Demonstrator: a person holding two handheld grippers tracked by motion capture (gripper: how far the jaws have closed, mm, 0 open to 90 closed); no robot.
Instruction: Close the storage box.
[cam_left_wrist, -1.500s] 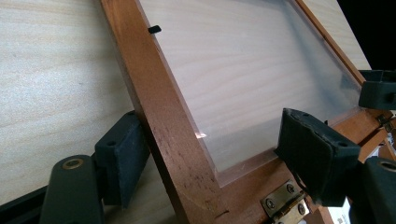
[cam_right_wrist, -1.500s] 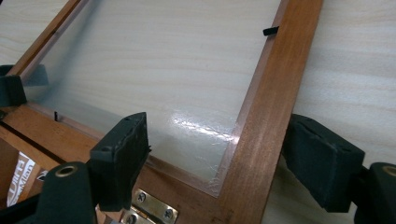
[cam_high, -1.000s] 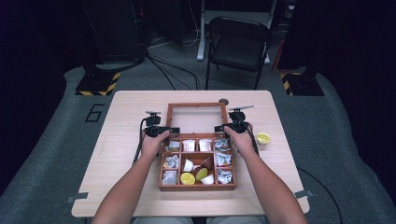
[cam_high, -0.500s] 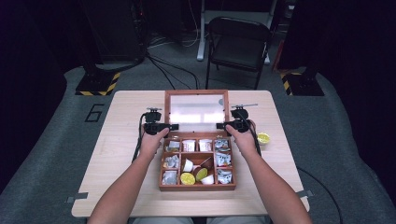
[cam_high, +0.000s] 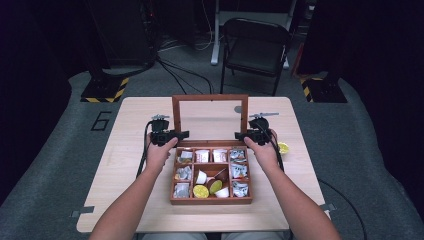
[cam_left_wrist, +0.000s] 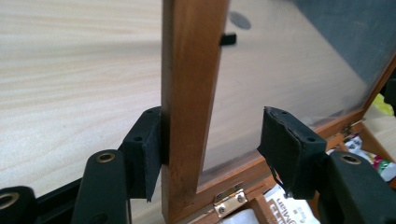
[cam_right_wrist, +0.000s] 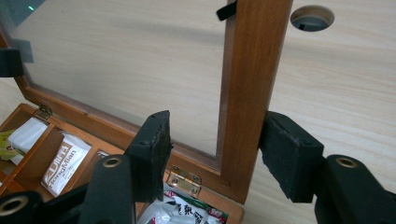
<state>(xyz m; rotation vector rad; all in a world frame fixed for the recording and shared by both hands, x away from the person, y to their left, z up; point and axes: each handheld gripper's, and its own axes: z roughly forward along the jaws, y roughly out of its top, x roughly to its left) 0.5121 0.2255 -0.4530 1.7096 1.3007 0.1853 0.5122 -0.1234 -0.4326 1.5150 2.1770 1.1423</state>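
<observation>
A wooden compartment box (cam_high: 210, 201) sits mid-table with its glass-paned lid (cam_high: 210, 98) standing up at the back. My left gripper (cam_high: 181, 134) is at the lid's left rail (cam_left_wrist: 191, 70). In the left gripper view the outer pad (cam_left_wrist: 152, 149) touches the rail and the other pad (cam_left_wrist: 285, 140) stands clear of it over the glass. My right gripper (cam_high: 241, 135) straddles the right rail (cam_right_wrist: 252, 70): the outer pad (cam_right_wrist: 287, 149) touches the wood and the inner pad (cam_right_wrist: 154, 144) is apart. Both pairs of jaws have just been closing with a rail between them.
The box holds white and silver sachets (cam_high: 202, 156) and a yellow capsule (cam_high: 201, 191). A small yellow item (cam_high: 283, 148) lies on the table (cam_high: 125, 200) right of the box. A cable hole (cam_right_wrist: 312, 17) is behind the lid. A folding chair (cam_high: 255, 47) stands beyond the table.
The lid has swung up from leaning back to standing more upright. Both hands have risen with it, and both pairs of jaws have narrowed around the rails.
</observation>
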